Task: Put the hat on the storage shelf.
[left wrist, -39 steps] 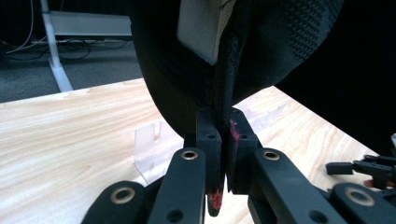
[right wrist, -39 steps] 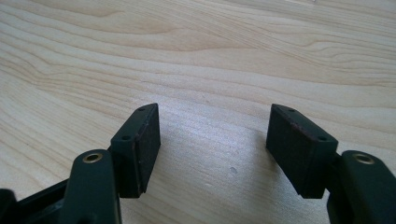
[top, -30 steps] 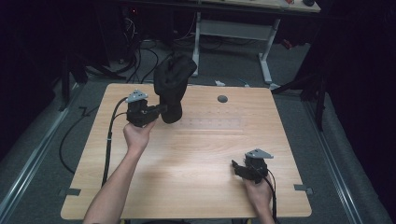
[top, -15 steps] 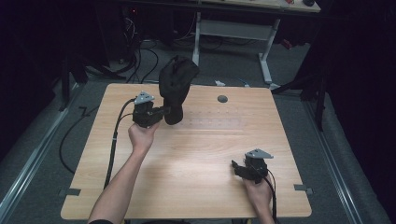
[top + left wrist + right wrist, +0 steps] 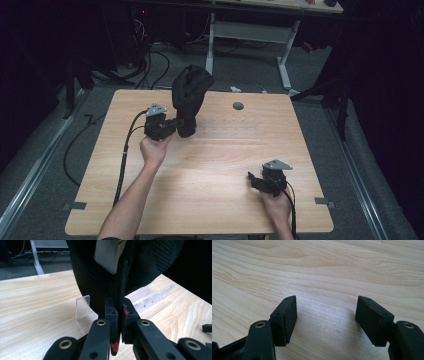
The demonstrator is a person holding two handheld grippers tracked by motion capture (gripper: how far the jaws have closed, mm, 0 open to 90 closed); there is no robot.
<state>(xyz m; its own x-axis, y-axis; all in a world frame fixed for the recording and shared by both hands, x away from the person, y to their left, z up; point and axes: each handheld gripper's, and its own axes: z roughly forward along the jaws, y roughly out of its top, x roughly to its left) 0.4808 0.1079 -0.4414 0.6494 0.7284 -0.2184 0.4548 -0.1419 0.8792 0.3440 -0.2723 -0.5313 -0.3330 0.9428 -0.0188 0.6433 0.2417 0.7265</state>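
Observation:
A black fabric item [image 5: 190, 92], shaped like a cap, stands upright over the far left-middle of the wooden table [image 5: 200, 205]. My left gripper [image 5: 181, 125] is shut on its lower edge. In the left gripper view the jaws pinch a thick black seam of the fabric item [image 5: 85, 272], which carries a white label [image 5: 107, 255] inside. A clear plastic piece [image 5: 83, 307] stands on the table just behind it. My right gripper [image 5: 252, 179] sits low at the front right of the table, open. The right gripper [image 5: 327, 312] has bare wood between its pads.
A round grey grommet [image 5: 238, 106] sits in the tabletop near the far edge. The left gripper's cable [image 5: 125, 155] trails over the table's left side. A white desk frame [image 5: 250, 30] and floor cables lie beyond the table.
My left gripper has shifted a little to the right and nearer, carrying the black fabric item with it. The right gripper has stayed put.

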